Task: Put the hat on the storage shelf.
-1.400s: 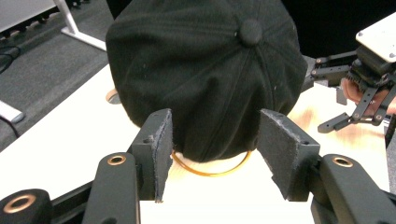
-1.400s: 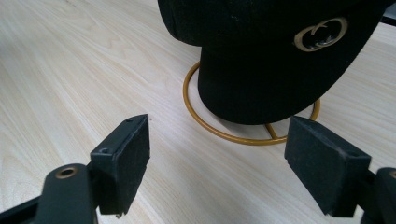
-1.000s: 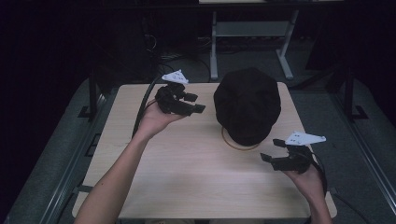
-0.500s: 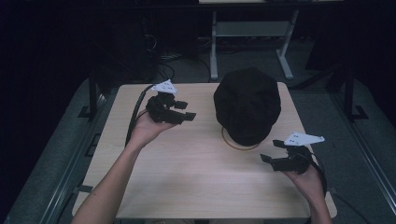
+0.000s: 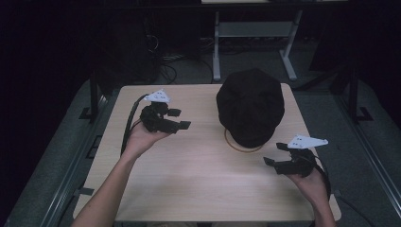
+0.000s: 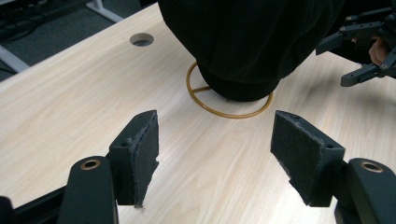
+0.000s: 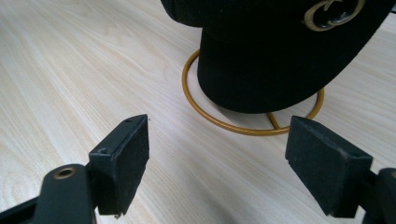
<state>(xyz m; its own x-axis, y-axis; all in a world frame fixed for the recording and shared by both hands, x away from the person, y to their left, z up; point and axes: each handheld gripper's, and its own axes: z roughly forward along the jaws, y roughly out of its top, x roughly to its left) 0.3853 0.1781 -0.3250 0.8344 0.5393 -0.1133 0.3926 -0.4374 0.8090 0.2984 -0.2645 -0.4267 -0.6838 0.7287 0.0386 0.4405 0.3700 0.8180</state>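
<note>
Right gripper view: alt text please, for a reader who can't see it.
A black cap with a gold emblem sits on a gold wire stand on a pale wooden table. The right gripper points at it, jaws open and empty.

The black hat [image 5: 250, 106] covers most of its gold ring stand [image 5: 236, 144]; the crown runs off both gripper views' top edge.

We see the high view dim, its surroundings near black, the pale counter [image 5: 189, 170] evenly lit. Both gripper views are brighter and sharp (jaws slightly soft), with a soft shadow toward 3 o'clock beneath the hat [image 6: 243, 42].
</note>
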